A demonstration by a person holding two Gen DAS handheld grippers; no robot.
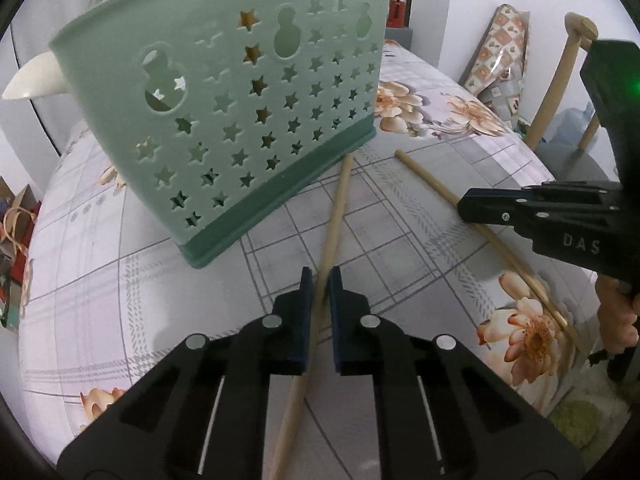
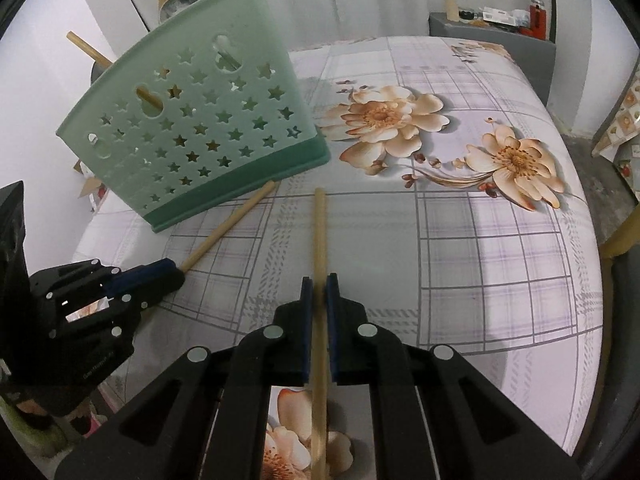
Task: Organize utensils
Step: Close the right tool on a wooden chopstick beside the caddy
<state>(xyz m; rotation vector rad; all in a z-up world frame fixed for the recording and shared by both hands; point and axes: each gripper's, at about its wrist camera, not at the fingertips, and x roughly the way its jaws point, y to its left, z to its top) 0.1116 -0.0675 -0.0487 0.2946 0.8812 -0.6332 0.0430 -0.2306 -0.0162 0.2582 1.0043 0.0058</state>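
A mint-green utensil holder [image 1: 224, 116] with star cut-outs stands on the flowered tablecloth [image 1: 400, 216]; it also shows in the right wrist view [image 2: 200, 136], with a wooden handle [image 2: 86, 50] sticking out of it. My left gripper [image 1: 320, 280] is shut on a wooden stick [image 1: 334, 216] whose far end reaches the holder's base. My right gripper [image 2: 317, 285] is shut on a second wooden stick [image 2: 320, 232]. In the left wrist view that gripper [image 1: 464, 204] holds the stick [image 1: 424, 178] to the right. The left gripper [image 2: 176, 274] shows in the right wrist view.
A white spoon-like piece [image 1: 34, 80] juts from behind the holder. A wooden chair [image 1: 560, 80] and a patterned bag [image 1: 500, 60] stand beyond the table's right edge. A grey shelf [image 2: 492, 40] with small items is at the back.
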